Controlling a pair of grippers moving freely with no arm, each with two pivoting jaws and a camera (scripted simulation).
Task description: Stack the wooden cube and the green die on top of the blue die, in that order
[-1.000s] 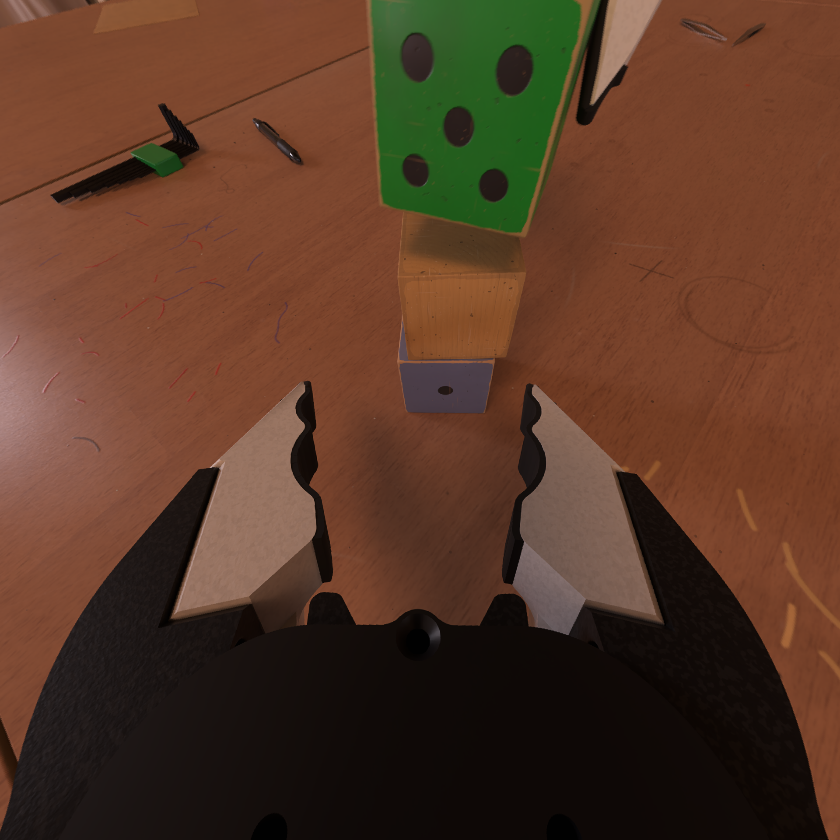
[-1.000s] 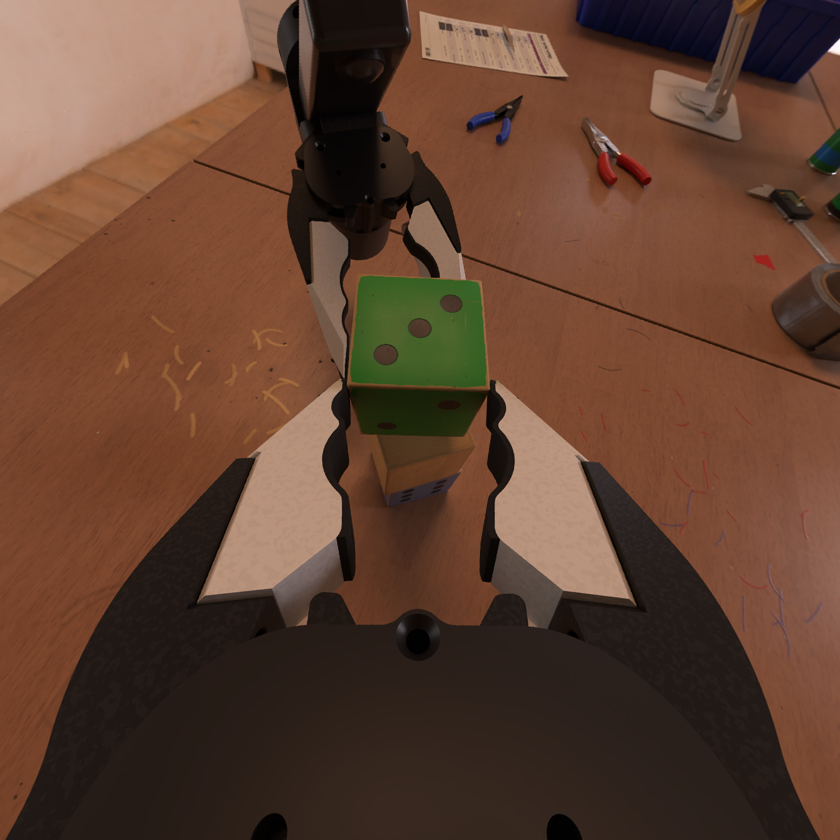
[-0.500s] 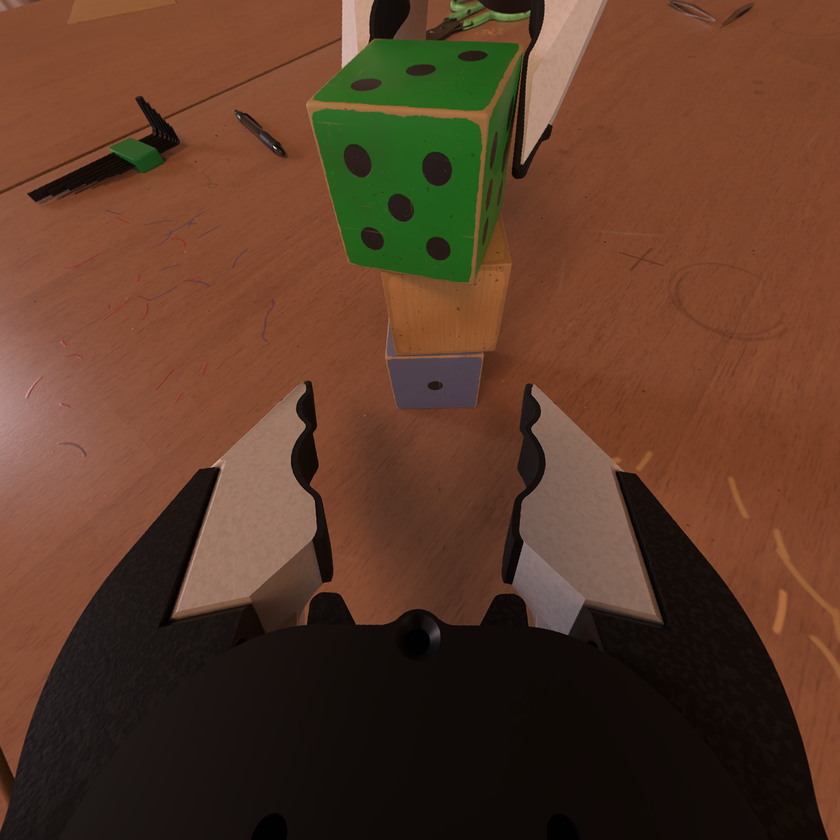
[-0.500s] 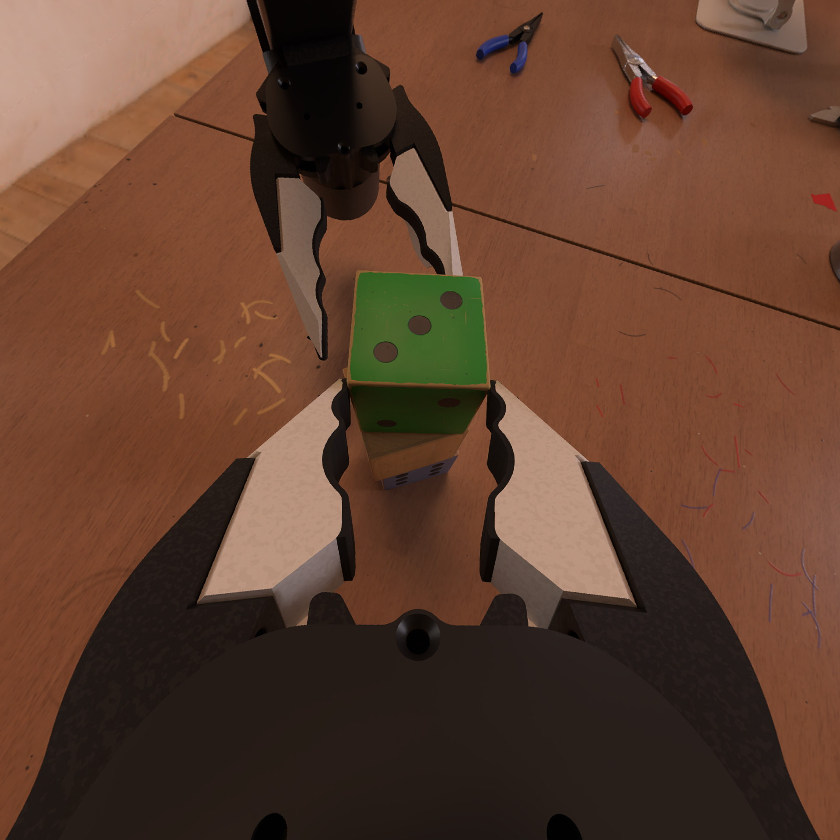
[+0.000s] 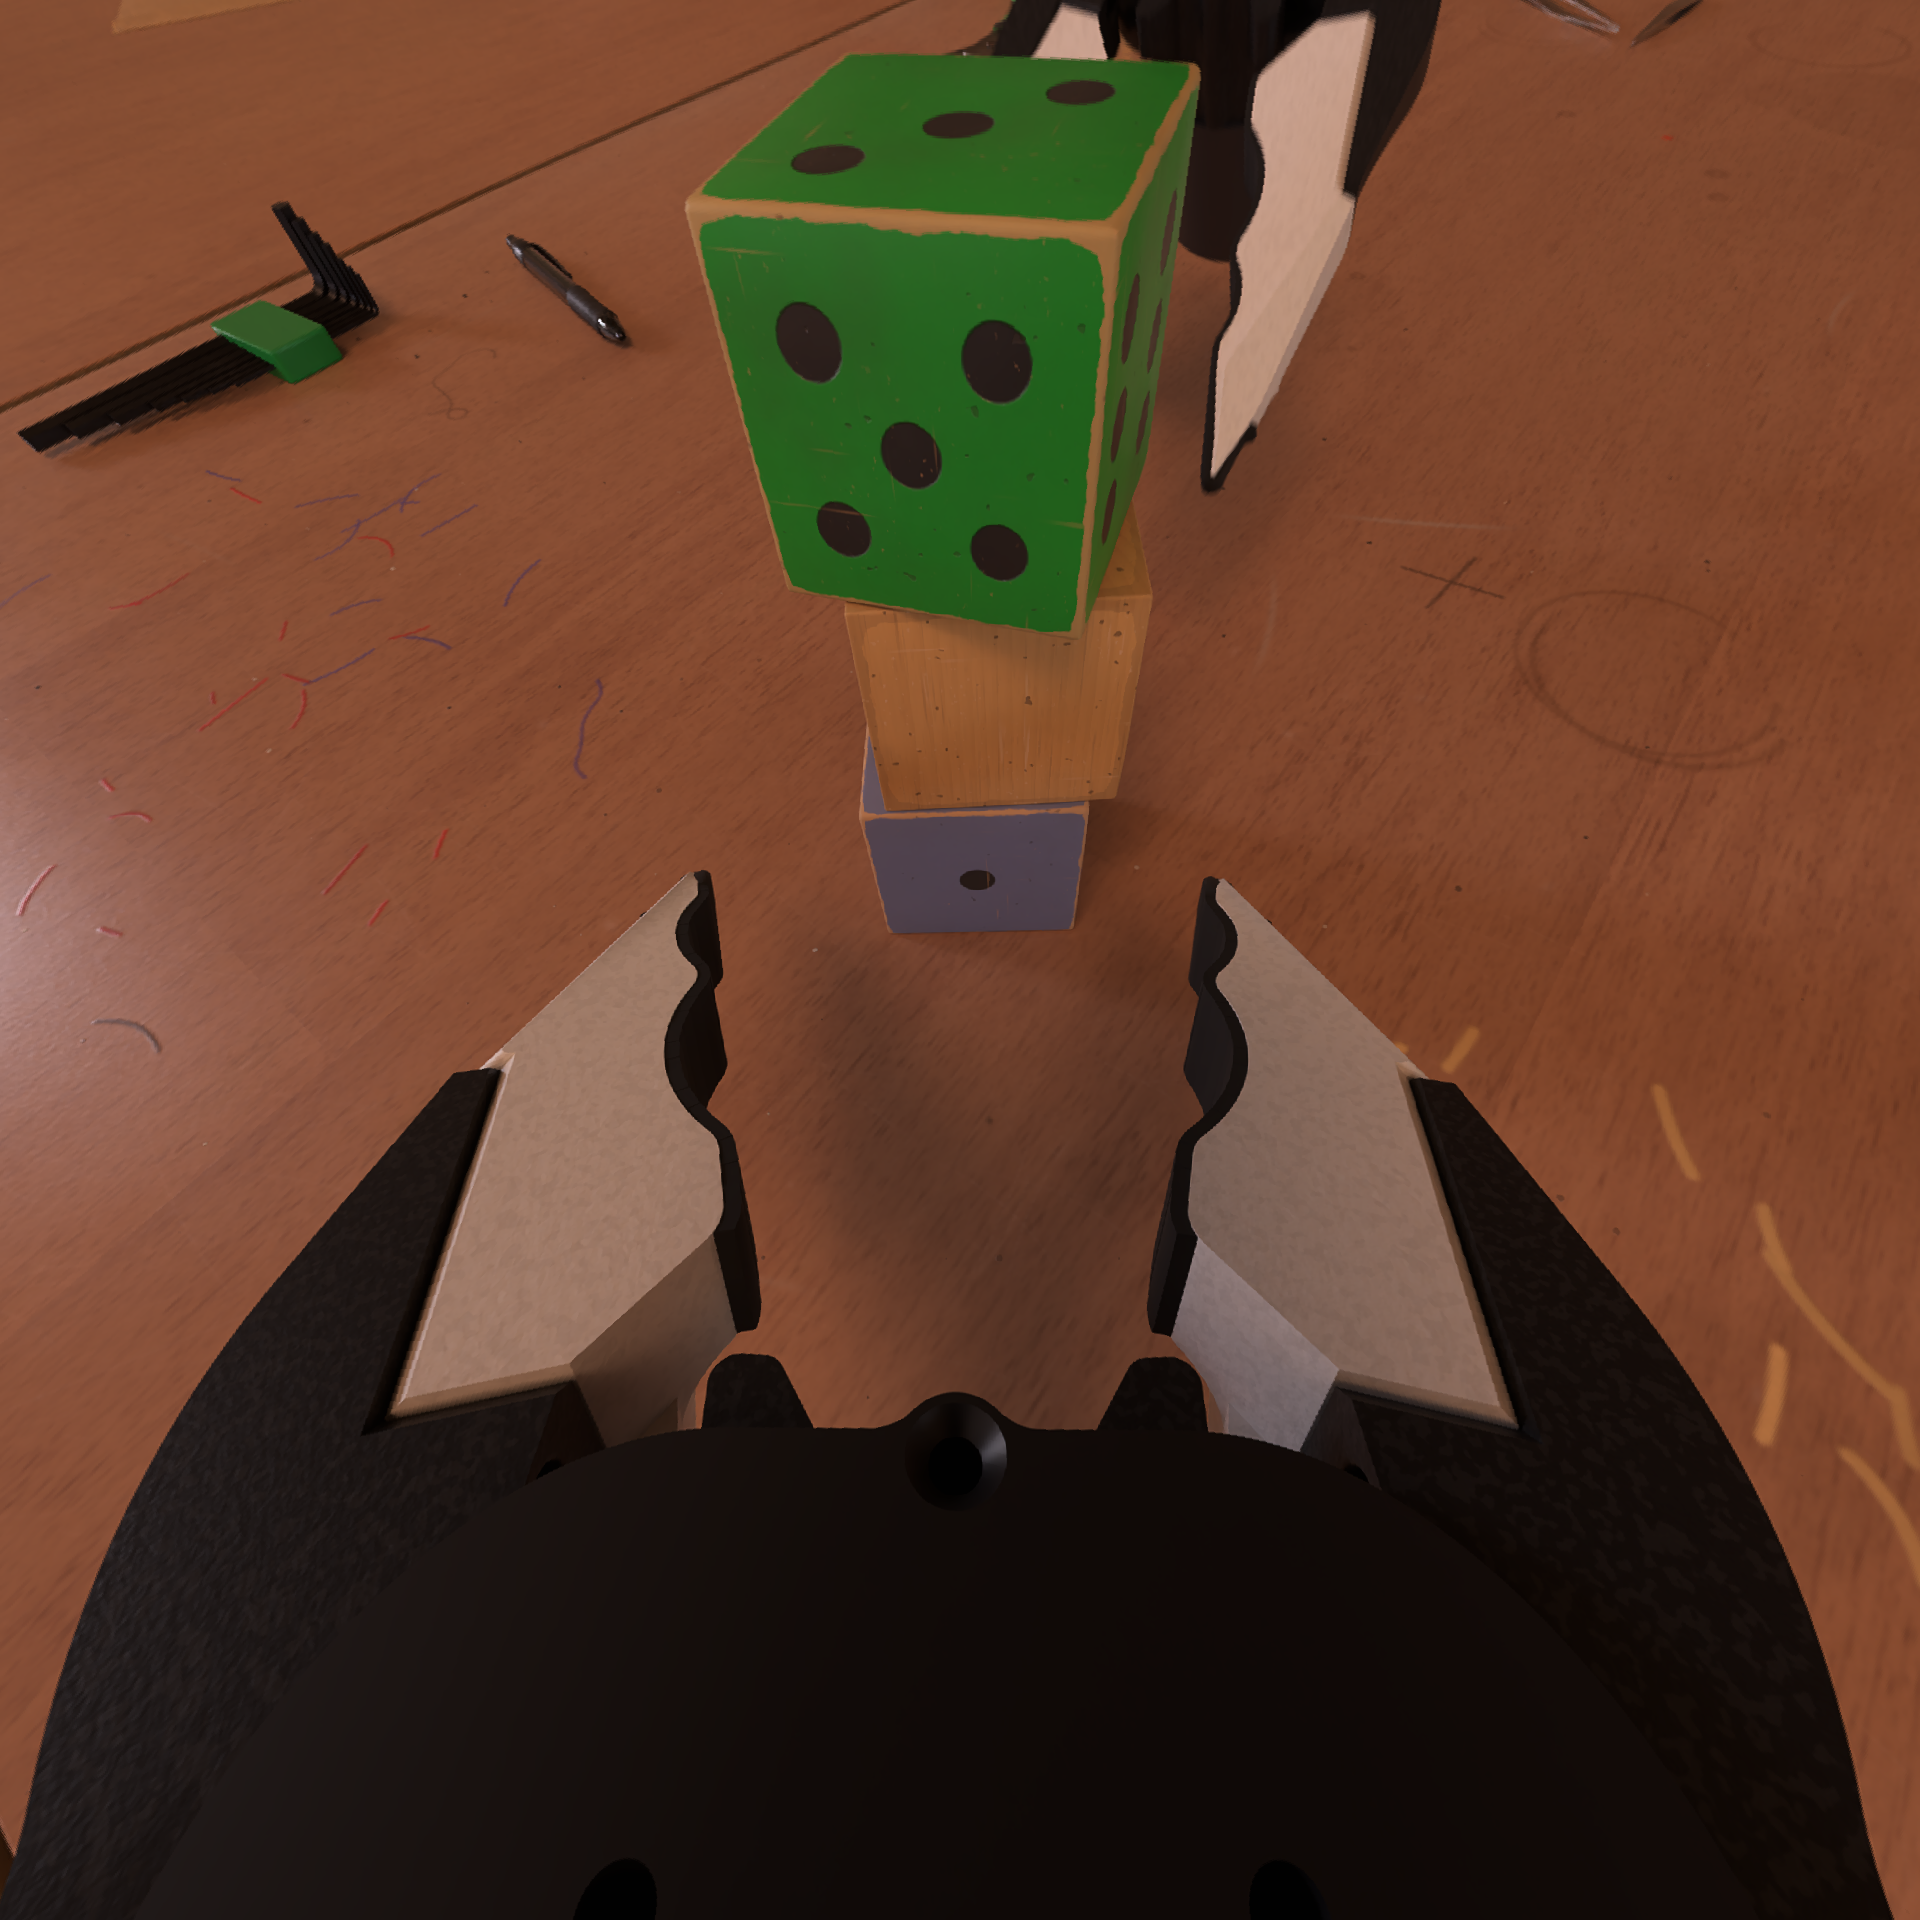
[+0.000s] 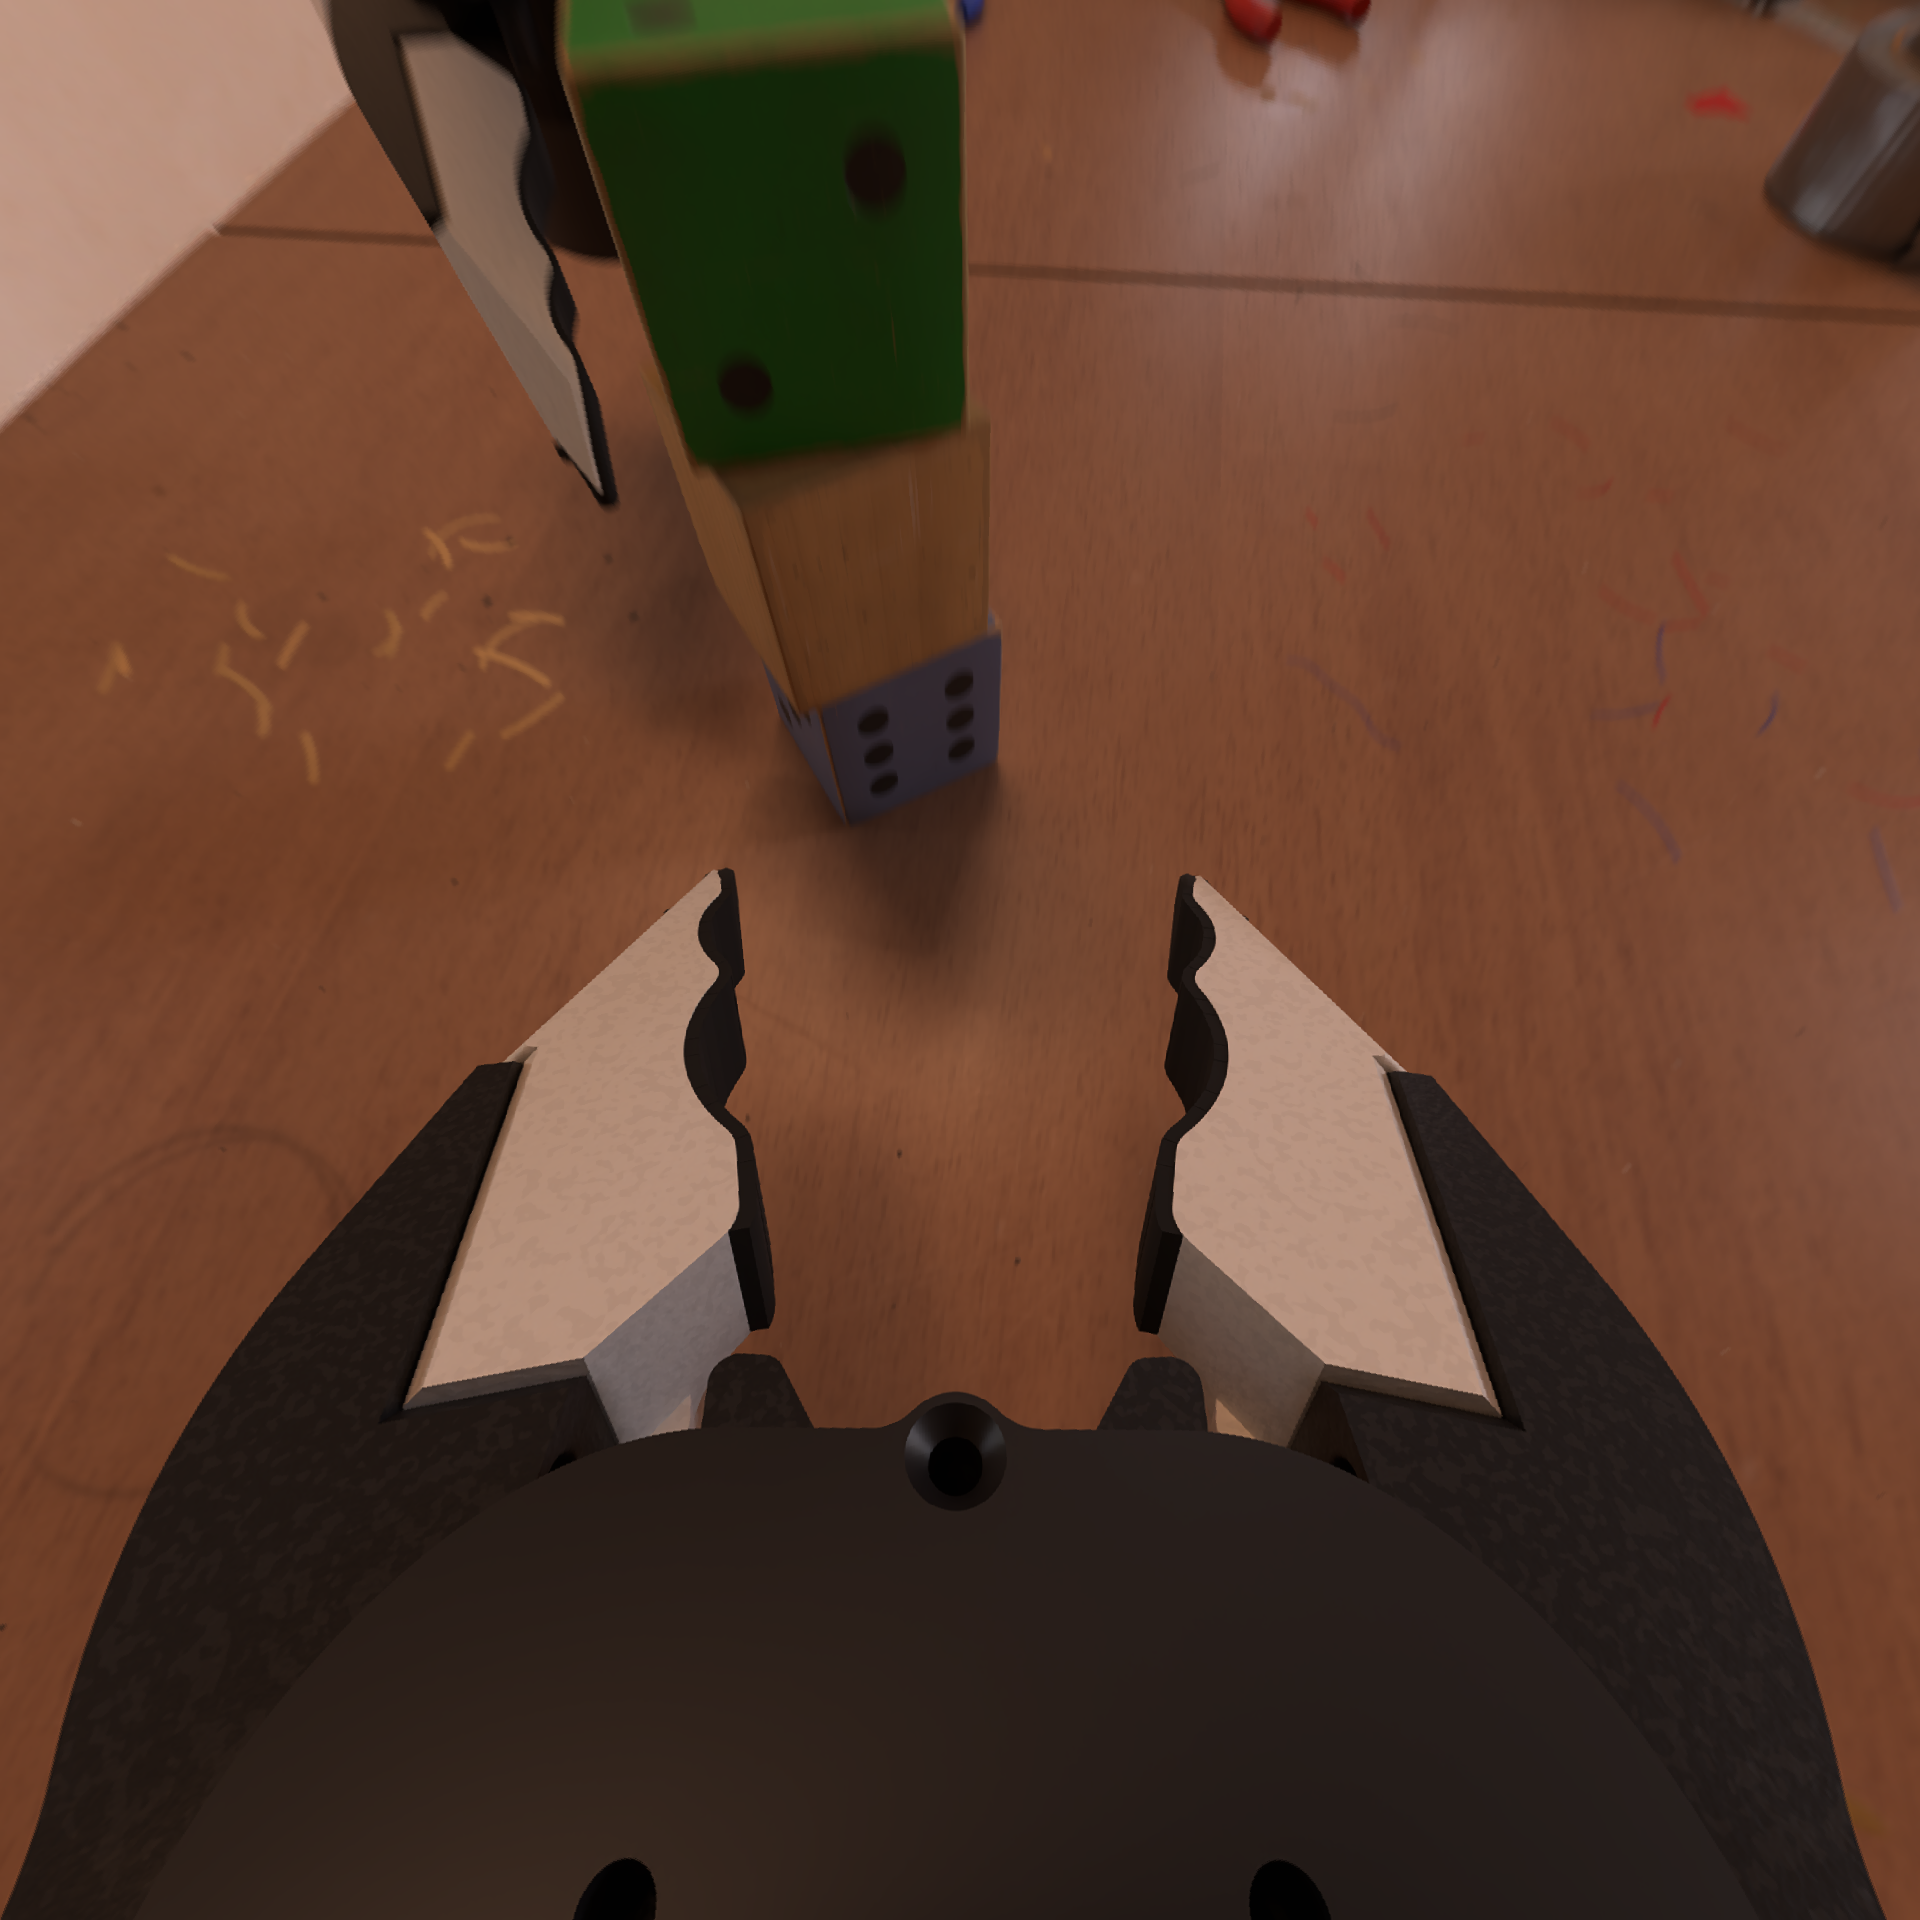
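Green die (image 5: 925,416): rigid painted wood, probably light, atop wooden cube (image 5: 997,707) on blue die (image 5: 977,868); grip flat opposite faces; left gripper (image 5: 951,899) and right gripper (image 6: 956,894) both spread, empty.

No writing or brand can be read anywhere. The only signs are pips: the green die (image 5: 935,343) shows three on top and five facing, while the blue die (image 6: 914,727) shows six, somewhat blurred. A small pencilled cross (image 5: 1455,584) marks the counter (image 5: 1558,935).

Green die (image 6: 779,260) blurred, top cut off (grey roll (image 6: 1860,177) too)
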